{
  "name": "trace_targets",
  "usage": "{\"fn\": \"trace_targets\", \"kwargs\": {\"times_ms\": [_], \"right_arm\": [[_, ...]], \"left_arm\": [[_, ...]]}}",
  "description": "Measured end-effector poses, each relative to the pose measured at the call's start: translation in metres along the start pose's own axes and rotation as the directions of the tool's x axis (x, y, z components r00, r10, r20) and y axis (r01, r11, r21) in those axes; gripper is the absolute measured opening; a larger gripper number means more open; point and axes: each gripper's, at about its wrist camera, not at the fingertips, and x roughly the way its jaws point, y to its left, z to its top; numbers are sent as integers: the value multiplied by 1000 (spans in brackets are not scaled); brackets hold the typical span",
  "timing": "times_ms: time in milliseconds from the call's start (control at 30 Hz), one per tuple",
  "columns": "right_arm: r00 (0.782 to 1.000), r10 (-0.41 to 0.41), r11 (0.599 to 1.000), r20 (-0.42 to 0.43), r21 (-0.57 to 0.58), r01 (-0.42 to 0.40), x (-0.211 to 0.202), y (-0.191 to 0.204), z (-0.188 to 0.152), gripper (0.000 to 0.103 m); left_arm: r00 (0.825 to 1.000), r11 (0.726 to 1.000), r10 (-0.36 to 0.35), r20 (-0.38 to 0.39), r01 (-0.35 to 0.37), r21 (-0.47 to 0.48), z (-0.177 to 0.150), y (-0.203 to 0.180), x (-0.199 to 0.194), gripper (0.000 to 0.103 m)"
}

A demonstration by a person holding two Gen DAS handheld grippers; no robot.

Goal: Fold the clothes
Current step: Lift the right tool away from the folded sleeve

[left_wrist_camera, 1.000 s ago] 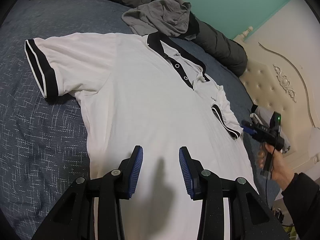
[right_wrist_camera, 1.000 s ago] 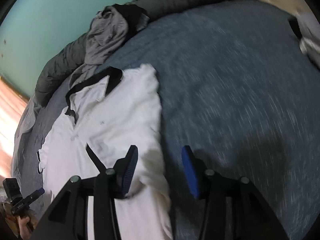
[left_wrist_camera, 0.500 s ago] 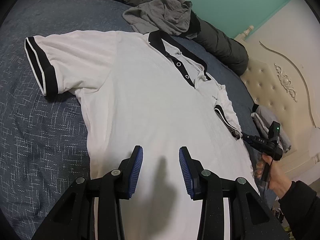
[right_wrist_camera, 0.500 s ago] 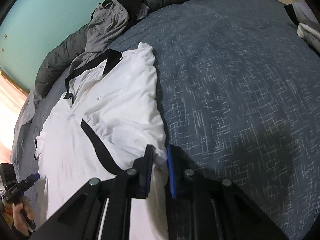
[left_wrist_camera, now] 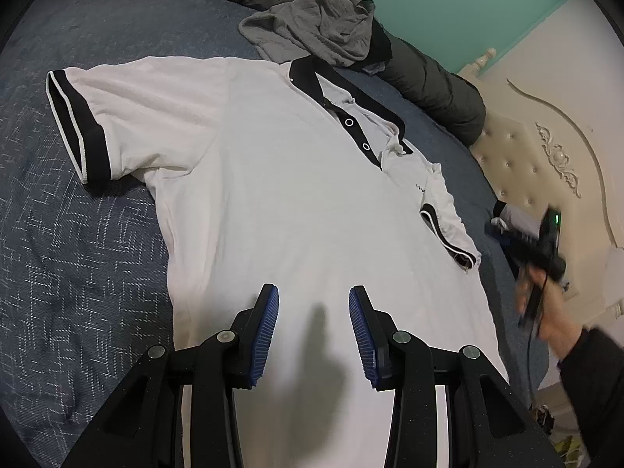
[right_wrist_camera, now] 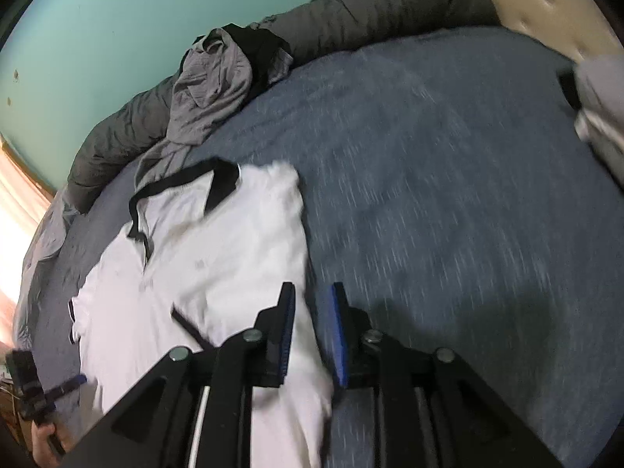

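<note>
Two tips for folding the shirt [left_wrist_camera: 273,195]: carry the pinched side edge low and slow, then lay it down straight. White with a black collar [left_wrist_camera: 308,74], flat and front-up on the blue bed [left_wrist_camera: 78,253]; one sleeve [left_wrist_camera: 97,117] spread out, other sleeve [left_wrist_camera: 448,230] tucked in. Right gripper [right_wrist_camera: 312,331] jaws pinching the shirt edge; left gripper [left_wrist_camera: 314,327] jaws wide apart above it.

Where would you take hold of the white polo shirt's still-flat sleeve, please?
On the white polo shirt, grip the outspread sleeve by its black striped cuff. Come in from the open bedspread beside it: that edge lies flat and free.
</note>
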Motion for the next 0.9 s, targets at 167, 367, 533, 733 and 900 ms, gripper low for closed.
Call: {"fn": "trace_targets", "kwargs": {"times_ms": [167,367,533,733,900], "right_arm": [[998,-59,997,-25,-42,57,38,19,53,43],[987,-135,987,-89,-102,126,85,39,84,43],[968,-214,969,-131,-155,193,121,54,107,43],[946,-278,954,-167,-165,252,147,54,114,13],[924,-350,925,-151,-208,317,154,56,117,5]], "left_arm": [[1000,1000,5,0,-5,13,0,-3,2,41],[1000,1000,14,-9,-14,21,0,0,5,41],[1000,1000,15,-11,-15,13,0,4,6,41],[1000,1000,12,-16,-12,6,-2,6,7,41],[1000,1000,11,-16,-11,-5,-2,10,7,41]]}}
